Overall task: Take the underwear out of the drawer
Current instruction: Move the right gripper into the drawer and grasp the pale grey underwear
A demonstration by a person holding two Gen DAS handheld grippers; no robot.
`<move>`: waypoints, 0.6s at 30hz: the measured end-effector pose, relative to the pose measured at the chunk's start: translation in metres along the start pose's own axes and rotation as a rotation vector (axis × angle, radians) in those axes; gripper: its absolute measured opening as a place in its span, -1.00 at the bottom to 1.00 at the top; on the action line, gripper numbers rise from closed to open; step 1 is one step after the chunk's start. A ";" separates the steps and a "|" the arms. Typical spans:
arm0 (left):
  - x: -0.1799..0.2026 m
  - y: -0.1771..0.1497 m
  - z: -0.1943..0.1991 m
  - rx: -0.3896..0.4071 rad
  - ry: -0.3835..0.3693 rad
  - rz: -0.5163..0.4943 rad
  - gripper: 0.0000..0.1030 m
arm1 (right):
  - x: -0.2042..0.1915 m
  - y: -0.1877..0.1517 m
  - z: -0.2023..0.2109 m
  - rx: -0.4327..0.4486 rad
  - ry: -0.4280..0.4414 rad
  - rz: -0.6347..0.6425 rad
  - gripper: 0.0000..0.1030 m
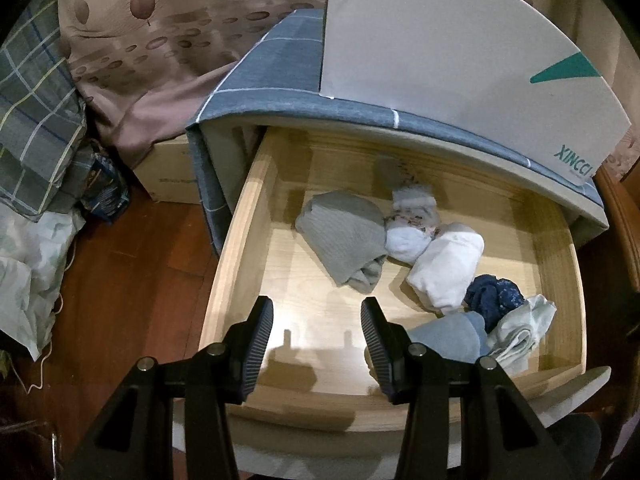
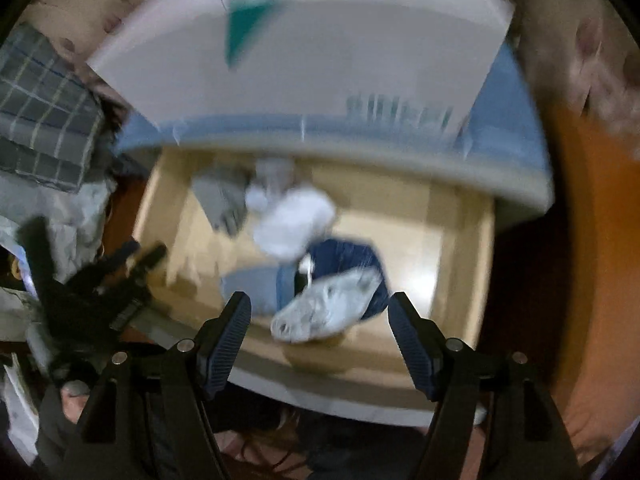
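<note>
Left wrist view: left gripper (image 1: pixel 317 334) gapes empty over the drawer (image 1: pixel 236 240); right gripper (image 2: pixel 320 322) spread wide, empty, above the underwear (image 2: pixel 320 314).

The wooden drawer (image 1: pixel 256 216) stands pulled open. On its floor lie a grey bundle (image 1: pixel 344 240), white rolls (image 1: pixel 444 264) and a navy piece (image 1: pixel 494 294).

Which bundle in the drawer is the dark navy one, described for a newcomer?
Look into the open wooden drawer under the blue checked cabinet top. Near its right front corner, the navy bundle lies between a white roll and a pale crumpled piece. It is the only dark item there.
</note>
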State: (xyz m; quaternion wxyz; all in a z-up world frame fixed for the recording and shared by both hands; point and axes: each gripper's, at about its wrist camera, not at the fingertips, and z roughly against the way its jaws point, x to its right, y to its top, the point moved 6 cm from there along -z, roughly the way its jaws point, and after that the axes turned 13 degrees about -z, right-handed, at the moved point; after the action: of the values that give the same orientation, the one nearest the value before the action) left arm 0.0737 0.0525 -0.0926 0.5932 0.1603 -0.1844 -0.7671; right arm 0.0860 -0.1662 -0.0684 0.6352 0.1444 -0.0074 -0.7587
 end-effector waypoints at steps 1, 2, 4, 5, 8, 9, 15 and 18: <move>0.000 0.000 0.000 0.000 -0.001 0.002 -0.10 | 0.002 -0.005 -0.017 -0.038 -0.006 -0.024 0.33; 0.000 0.000 0.000 -0.001 -0.002 0.003 -0.10 | 0.004 -0.008 -0.026 -0.058 -0.014 -0.041 0.33; 0.000 0.000 0.000 0.001 -0.006 0.005 -0.10 | 0.007 -0.016 -0.050 -0.107 -0.025 -0.073 0.33; 0.000 0.001 0.000 0.000 -0.007 0.005 -0.10 | 0.008 -0.019 -0.059 -0.122 -0.032 -0.085 0.33; 0.000 0.001 0.001 0.003 -0.009 0.002 -0.10 | 0.009 -0.024 -0.080 -0.153 -0.034 -0.132 0.33; 0.000 0.001 0.001 0.003 -0.010 0.002 -0.10 | 0.008 -0.024 -0.084 -0.156 -0.035 -0.138 0.33; 0.000 0.000 0.001 0.001 -0.017 0.005 -0.10 | 0.003 -0.016 -0.108 -0.136 -0.088 -0.128 0.12; 0.000 0.000 -0.001 0.000 -0.020 0.006 -0.10 | 0.002 -0.012 -0.110 -0.115 -0.113 -0.089 0.00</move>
State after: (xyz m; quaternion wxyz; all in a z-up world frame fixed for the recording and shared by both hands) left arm 0.0744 0.0524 -0.0931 0.5936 0.1521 -0.1906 -0.7669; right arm 0.0996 -0.1472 -0.1764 0.6067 0.0647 0.0068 -0.7922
